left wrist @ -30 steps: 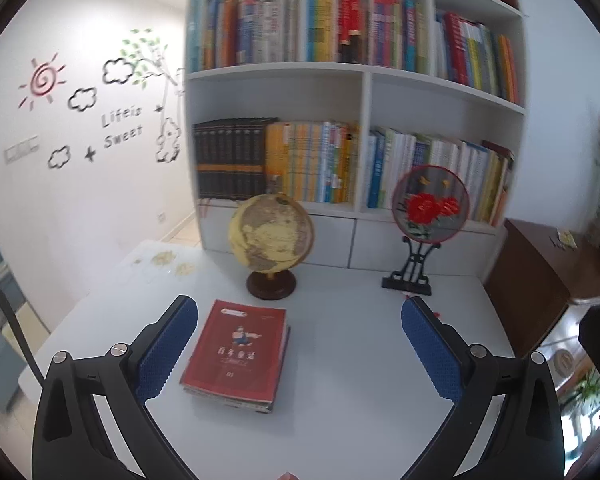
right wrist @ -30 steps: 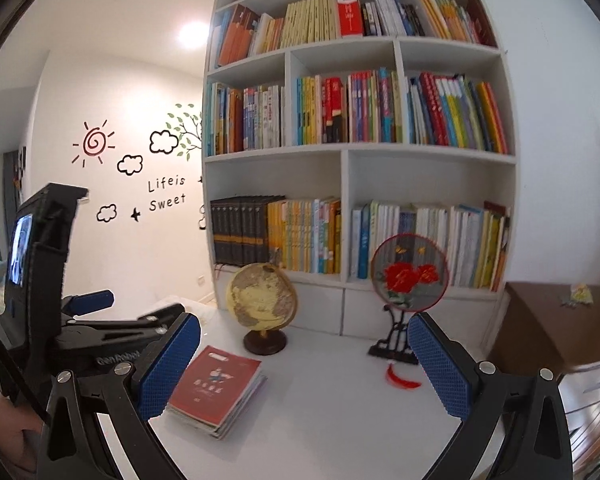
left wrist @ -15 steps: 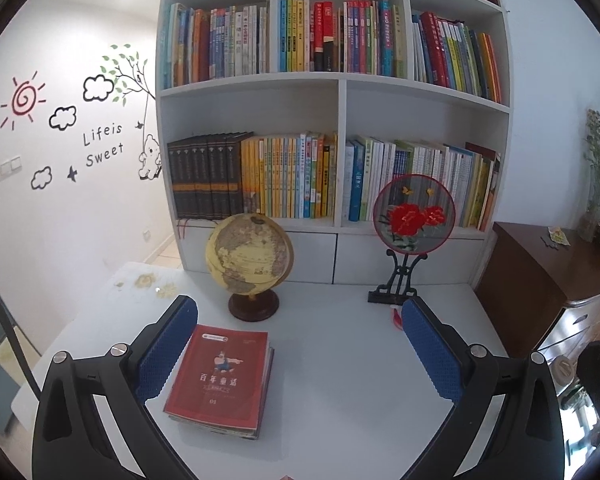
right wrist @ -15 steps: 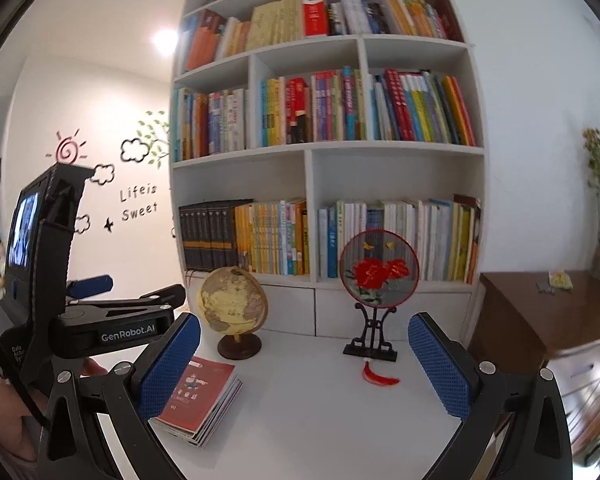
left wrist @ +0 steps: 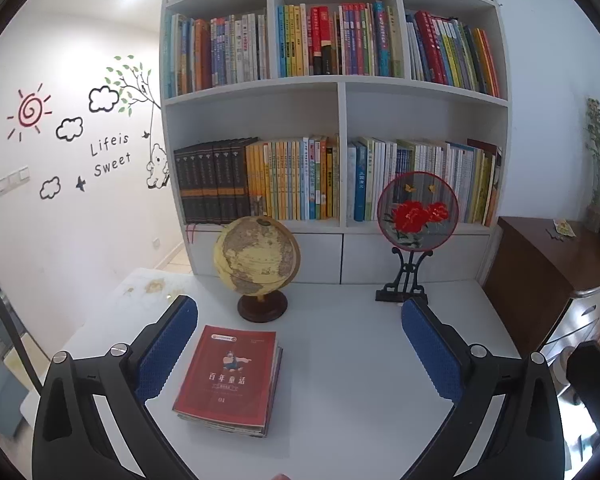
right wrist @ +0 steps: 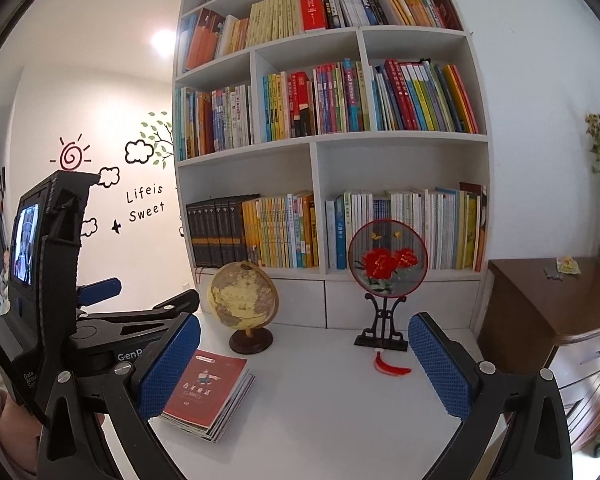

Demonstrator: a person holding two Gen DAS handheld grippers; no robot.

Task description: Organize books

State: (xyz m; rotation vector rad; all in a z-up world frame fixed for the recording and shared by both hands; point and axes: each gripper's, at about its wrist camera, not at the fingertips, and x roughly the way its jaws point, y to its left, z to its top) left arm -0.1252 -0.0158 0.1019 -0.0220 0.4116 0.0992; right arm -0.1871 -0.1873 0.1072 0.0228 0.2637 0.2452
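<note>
A small stack of thin red-covered books [left wrist: 230, 380] [right wrist: 210, 390] lies flat on the white desk [left wrist: 352, 380], in front of the globe. My left gripper [left wrist: 300, 352] hovers above the desk, open, its left pad beside the stack's left edge; nothing is between the fingers. My right gripper [right wrist: 304, 364] is open too, held above the desk to the right of the stack. The left gripper's body [right wrist: 60, 280] shows at the left of the right wrist view. The white bookshelf [left wrist: 340, 92] behind the desk is filled with upright books.
A globe [left wrist: 258, 258] on a dark base stands behind the stack. A round red-flower fan on a black stand [left wrist: 416, 216] sits at the back right, a red tassel [right wrist: 388, 366] in front of it. A brown wooden cabinet [left wrist: 540, 264] flanks the desk's right side.
Both cameras have tilted and shifted: more of the upper shelves shows now, and the red book stack sits lower and closer to the left gripper's left pad. Both grippers stayed open.
</note>
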